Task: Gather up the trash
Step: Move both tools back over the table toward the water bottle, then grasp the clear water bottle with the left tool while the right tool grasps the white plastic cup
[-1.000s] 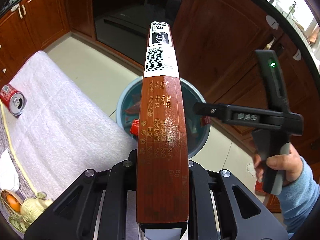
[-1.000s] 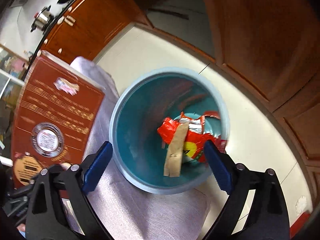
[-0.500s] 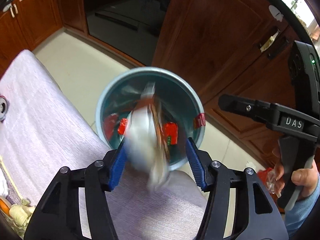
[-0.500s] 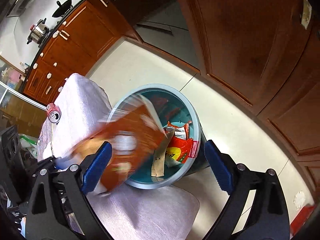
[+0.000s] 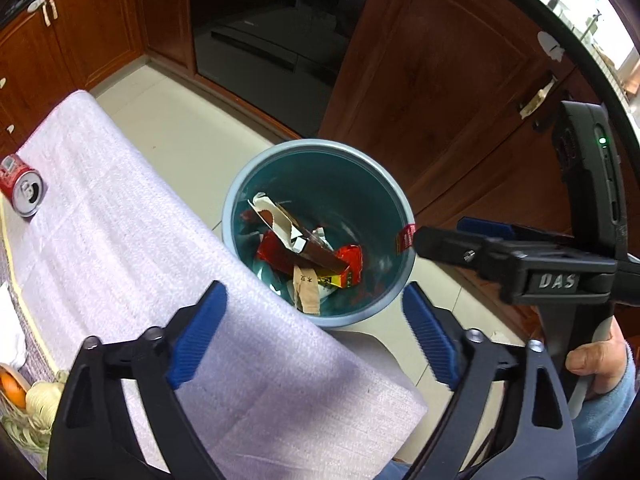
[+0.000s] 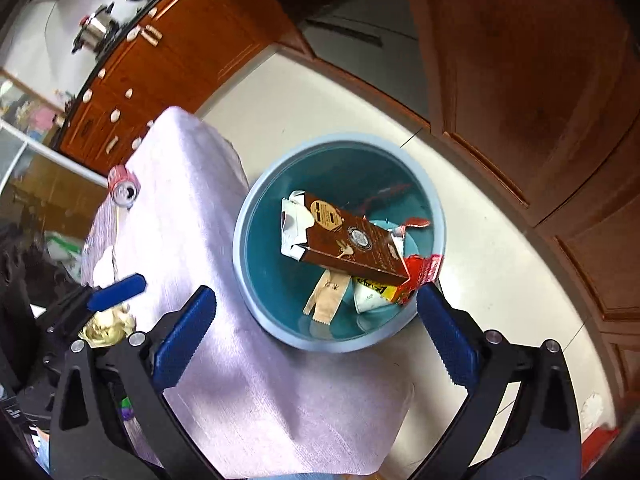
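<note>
A blue trash bin (image 5: 240,196) (image 6: 244,216) stands on the floor beside the table corner. The brown carton (image 5: 304,246) (image 6: 352,240) lies inside it on top of red wrappers (image 5: 276,254) and a paper strip (image 6: 326,296). My left gripper (image 5: 314,330) is open and empty above the table edge, just before the bin. My right gripper (image 6: 316,330) is open and empty, also above the bin's near rim; it shows at the right of the left wrist view (image 5: 440,240). A red soda can (image 5: 20,190) (image 6: 124,189) lies on the table's far left.
The table carries a white cloth (image 5: 120,240) (image 6: 192,208). Food scraps and a bundle of string (image 5: 38,398) lie at its near left. Wooden cabinets (image 5: 440,80) and a dark oven door (image 5: 272,32) surround the tiled floor (image 6: 500,280).
My left gripper opened and let go of the brown carton, which fell into the bin. Both grippers drew back a little from the bin.
</note>
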Available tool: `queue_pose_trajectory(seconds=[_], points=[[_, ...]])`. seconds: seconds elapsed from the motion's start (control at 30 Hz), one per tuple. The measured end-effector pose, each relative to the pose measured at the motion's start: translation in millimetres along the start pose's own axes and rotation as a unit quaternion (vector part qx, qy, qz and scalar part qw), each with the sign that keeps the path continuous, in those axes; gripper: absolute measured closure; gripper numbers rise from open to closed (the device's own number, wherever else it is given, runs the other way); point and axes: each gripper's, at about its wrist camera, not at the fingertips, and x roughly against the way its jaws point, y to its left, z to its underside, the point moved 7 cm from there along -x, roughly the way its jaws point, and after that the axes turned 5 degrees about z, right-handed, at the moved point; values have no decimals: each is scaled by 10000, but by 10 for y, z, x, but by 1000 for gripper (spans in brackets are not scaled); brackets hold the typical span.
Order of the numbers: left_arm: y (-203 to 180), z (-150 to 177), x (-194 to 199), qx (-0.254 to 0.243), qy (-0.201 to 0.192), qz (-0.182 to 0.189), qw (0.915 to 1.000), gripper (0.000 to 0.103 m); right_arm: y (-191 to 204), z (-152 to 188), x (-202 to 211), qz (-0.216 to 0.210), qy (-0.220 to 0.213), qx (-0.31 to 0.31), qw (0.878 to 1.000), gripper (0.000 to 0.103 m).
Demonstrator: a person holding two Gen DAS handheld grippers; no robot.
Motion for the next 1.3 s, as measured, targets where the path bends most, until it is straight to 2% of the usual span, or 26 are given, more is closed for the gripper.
queue_pose_trajectory(seconds=[0.3, 0.47, 0.63, 0.9, 1.17, 1.3], points=[[65, 249, 401, 51, -310, -32, 9995, 6, 271, 122, 56, 152, 7, 254, 9996, 7], [211, 455, 680, 129, -424, -158, 9989, 5, 601, 231, 88, 108, 2, 541, 9985, 7], [565, 838, 1035, 233, -480, -463, 9975, 5, 1032, 439, 89, -21, 34, 885, 9961, 7], [1245, 1414, 1466, 715, -523, -878, 9922, 5, 1608, 785, 73, -162, 147, 1356, 9905, 7], [1617, 2058, 1600, 802, -334, -1153, 9895, 5, 2144, 1180, -10, -147, 336, 1792, 9831, 7], [1666, 2275, 1610, 804, -259, -1118, 9901, 5, 2385, 1443, -95, -96, 527, 2076, 9767, 7]])
